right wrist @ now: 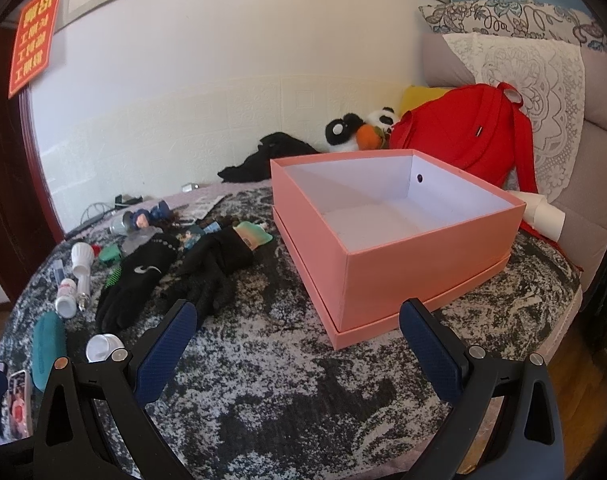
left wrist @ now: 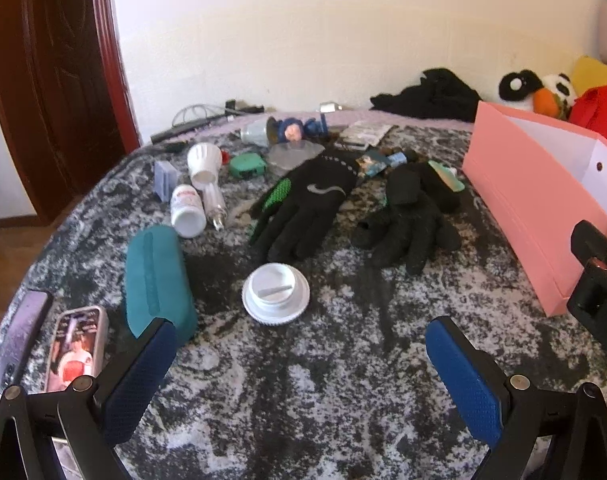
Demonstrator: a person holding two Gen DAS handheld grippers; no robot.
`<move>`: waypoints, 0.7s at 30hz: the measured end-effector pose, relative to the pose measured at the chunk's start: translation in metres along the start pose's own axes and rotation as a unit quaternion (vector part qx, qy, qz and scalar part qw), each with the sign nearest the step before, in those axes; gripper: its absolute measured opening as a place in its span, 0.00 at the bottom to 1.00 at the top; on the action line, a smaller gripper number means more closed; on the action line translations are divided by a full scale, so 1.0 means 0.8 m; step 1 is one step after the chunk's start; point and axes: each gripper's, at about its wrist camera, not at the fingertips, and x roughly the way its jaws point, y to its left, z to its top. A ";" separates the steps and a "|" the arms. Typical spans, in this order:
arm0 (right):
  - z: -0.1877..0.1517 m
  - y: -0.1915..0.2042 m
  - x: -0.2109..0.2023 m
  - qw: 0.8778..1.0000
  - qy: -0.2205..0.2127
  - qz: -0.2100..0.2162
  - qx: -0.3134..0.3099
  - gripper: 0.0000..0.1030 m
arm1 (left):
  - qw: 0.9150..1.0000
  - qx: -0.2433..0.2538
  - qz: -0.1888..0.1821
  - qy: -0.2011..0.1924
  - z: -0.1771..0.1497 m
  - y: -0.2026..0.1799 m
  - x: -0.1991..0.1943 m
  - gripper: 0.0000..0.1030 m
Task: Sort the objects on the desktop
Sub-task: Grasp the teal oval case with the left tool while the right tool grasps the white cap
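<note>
An open pink box with a white inside stands on the patterned cloth at the right; nothing shows in it. Left of it lie two black gloves. A white lid, a teal case, a white bottle, a bulb and a blue figurine are spread across the left half. My left gripper hovers open just short of the white lid. My right gripper hangs open before the box's near corner, holding nothing.
Two phones lie at the near left edge. Cables and a black garment sit at the back by the wall. A red backpack, plush toys and pillows crowd the right. A dark door stands left.
</note>
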 end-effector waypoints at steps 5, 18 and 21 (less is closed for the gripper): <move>-0.002 0.007 0.004 1.000 0.000 0.020 -0.018 1.00 | 1.000 -0.005 0.008 -0.013 0.000 0.002 -0.007 1.00; -0.023 0.050 0.014 0.990 0.025 0.102 -0.098 1.00 | 0.997 -0.062 0.034 0.023 -0.015 0.071 -0.003 1.00; -0.032 0.066 0.021 0.984 0.042 0.120 -0.124 1.00 | 0.996 -0.071 0.036 0.033 -0.021 0.096 0.000 1.00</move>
